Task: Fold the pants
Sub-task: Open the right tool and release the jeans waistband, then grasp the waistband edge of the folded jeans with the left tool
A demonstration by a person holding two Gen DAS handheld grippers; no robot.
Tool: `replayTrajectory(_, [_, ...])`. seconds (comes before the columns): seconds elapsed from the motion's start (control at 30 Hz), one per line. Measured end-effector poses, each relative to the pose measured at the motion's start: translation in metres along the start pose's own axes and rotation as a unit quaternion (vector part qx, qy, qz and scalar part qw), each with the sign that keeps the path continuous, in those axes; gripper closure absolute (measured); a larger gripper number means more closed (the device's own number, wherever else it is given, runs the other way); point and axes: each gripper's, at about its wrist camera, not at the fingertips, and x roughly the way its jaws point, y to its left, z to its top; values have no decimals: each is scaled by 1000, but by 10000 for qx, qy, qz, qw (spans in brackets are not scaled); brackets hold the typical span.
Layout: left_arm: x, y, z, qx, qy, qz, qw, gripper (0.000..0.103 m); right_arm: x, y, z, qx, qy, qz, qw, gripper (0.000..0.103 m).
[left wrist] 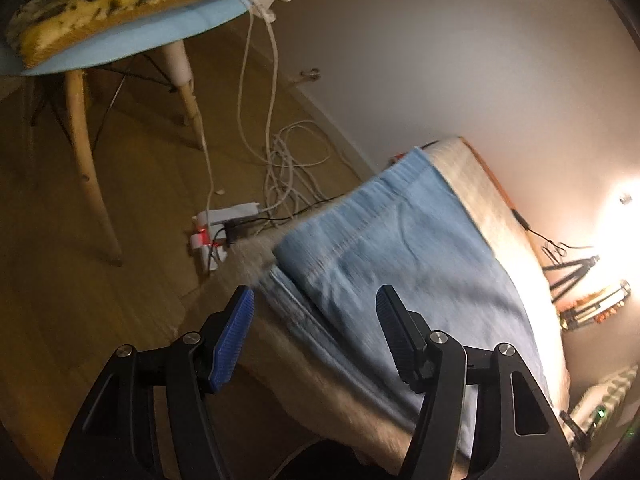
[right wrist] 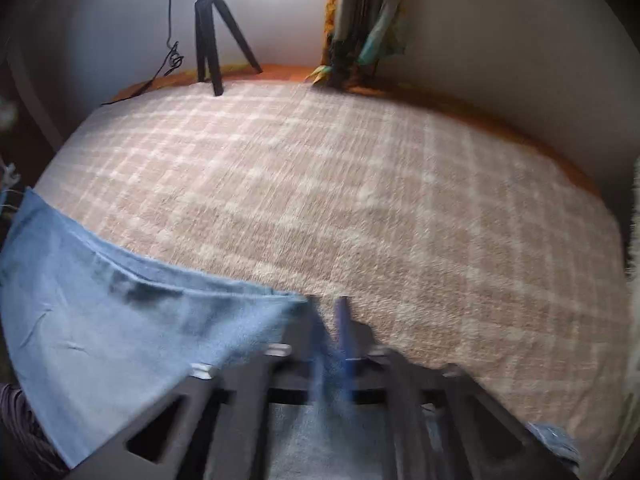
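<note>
Overhead, the left gripper (left wrist: 316,300) tilts steeply down above the near edge of the bed, its blue-padded fingers (left wrist: 234,340) spread wide with nothing between them; it is released. Below and beyond it lie the pants (left wrist: 400,248), light blue denim spread on a beige checked blanket (left wrist: 472,176). In the left wrist view their long axis runs from the near right up toward the far left, where a folded edge ends close to the side of the bed, above the wooden floor (left wrist: 120,200). A chair (left wrist: 92,132) and a white power strip (left wrist: 224,220) with tangled cables stand on that floor, well apart from the cloth.

The right gripper (right wrist: 330,312) also angles down, low over the blanket (right wrist: 360,200). Its jaws stand close together and blue denim (right wrist: 120,312) sits between them, but motion blur hides whether the pads press on it, so I cannot tell if it is clenched. From the gripper the cloth stretches away to the left, its upper edge rising toward the left rim. A black tripod (right wrist: 208,28) stands at the far side of the bed near the wall.
</note>
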Motion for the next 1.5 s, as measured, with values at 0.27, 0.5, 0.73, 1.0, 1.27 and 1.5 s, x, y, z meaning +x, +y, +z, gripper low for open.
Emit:
replayTrajectory(0.27, [13, 29, 2, -745, 105, -33, 9972, 40, -61, 61, -5, -420, -412, 704, 9958, 45])
replayTrajectory(0.5, [10, 18, -12, -552, 111, -213, 9982, 43, -78, 124, -3, -702, -439, 1313, 9879, 43])
replayTrajectory(0.73, [5, 13, -7, -454, -183, -242, 9985, 64, -77, 186, -8, -1204, -357, 1631, 9786, 43])
replayTrajectory(1.0, [9, 2, -2, -282, -129, -422, 9986, 57, -71, 213, -14, -1298, -203, 1774, 9753, 43])
replayTrajectory(1.27, [20, -13, 1, -114, -431, 23, 9990, 86, -72, 222, -11, -1304, -138, 1757, 9757, 43])
replayTrajectory(1.5, [-5, -46, -4, 493, -944, -403, 9935, 88, -64, 229, -4, -1146, 30, 1970, 9737, 43])
